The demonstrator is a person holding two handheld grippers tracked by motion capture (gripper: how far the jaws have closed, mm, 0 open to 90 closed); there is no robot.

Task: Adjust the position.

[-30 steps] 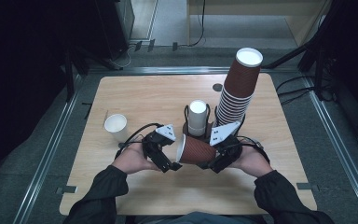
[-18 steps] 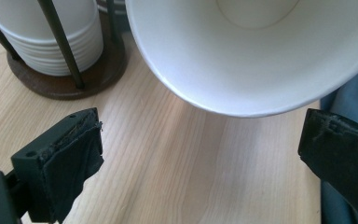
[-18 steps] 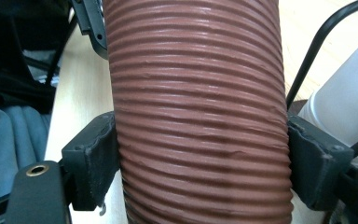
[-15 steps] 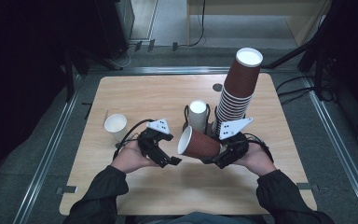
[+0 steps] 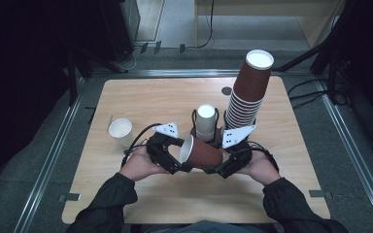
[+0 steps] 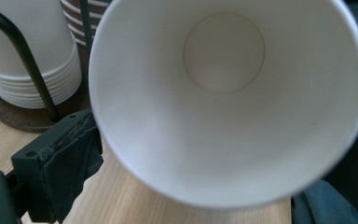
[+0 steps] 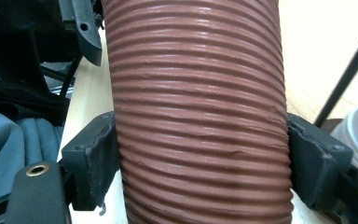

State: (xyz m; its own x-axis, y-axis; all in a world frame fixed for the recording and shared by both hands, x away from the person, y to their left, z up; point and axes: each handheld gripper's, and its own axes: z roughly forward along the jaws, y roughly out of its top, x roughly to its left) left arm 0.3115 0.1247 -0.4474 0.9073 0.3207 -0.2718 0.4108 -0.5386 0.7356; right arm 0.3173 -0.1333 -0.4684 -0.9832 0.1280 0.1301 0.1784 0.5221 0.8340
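Observation:
A brown ribbed paper cup (image 5: 204,154) lies on its side in the air just above the table, its white mouth facing left. My right gripper (image 5: 226,167) is shut on its body, a pad pressing each side of the cup (image 7: 200,116). My left gripper (image 5: 175,158) is at the cup's mouth and looks straight into the white inside of the cup (image 6: 223,93). One of its pads (image 6: 67,163) stands just outside the rim, and the other jaw is hidden behind the cup. The jaws stand wide apart.
A tall stack of brown cups (image 5: 248,92) leans at the back right. A wire holder with white cups (image 5: 205,124) stands right behind the grippers. A single white cup (image 5: 120,131) stands at the left. The table's front edge (image 5: 194,221) is near my forearms.
The left gripper pulled slightly away from the brown cup, then came back to its mouth. The right gripper raised the cup a little and keeps it tilted sideways.

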